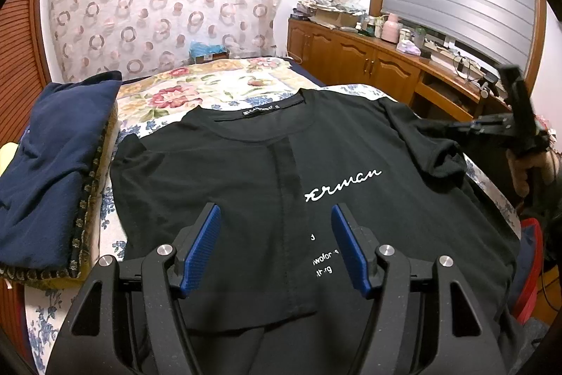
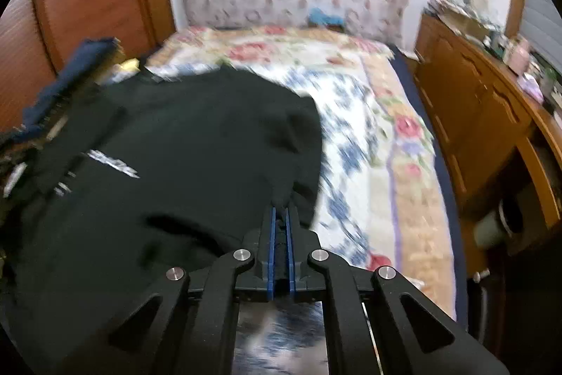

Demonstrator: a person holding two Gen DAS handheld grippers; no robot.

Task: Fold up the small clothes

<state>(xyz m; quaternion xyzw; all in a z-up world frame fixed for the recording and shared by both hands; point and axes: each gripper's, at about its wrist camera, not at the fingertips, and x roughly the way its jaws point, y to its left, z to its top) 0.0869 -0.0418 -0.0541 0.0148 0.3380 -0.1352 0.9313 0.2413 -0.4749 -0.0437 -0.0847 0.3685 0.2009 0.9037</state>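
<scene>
**Q:** One fold of how many do we count as done?

**A:** One, as we read it. The black T-shirt (image 1: 316,185) lies face up on the floral bedspread (image 1: 210,86), filling the centre of the left wrist view, collar toward the top. Its left side appears already turned inward: a vertical edge runs down the middle of the chest and cuts the white lettering. We judge the other side and the crosswise folds still to come. A navy garment (image 1: 56,164) lies folded at the left of that frame, possibly finished work.

**Q:** How do we describe the two grippers?

**A:** The left gripper (image 1: 275,245) hovers above the lower chest, pointing toward the collar; its blue pads (image 1: 202,245) stand wide apart with nothing between them. The right gripper (image 2: 280,227), at lower centre of its own view, has its jaws drawn nearly together on dark cloth at the shirt's right edge, close to the sleeve. That view is motion-blurred, so we cannot tell exactly which part of the cloth is pinched. In the left wrist view the same tool appears at the right edge, raised above the sleeve.
</scene>
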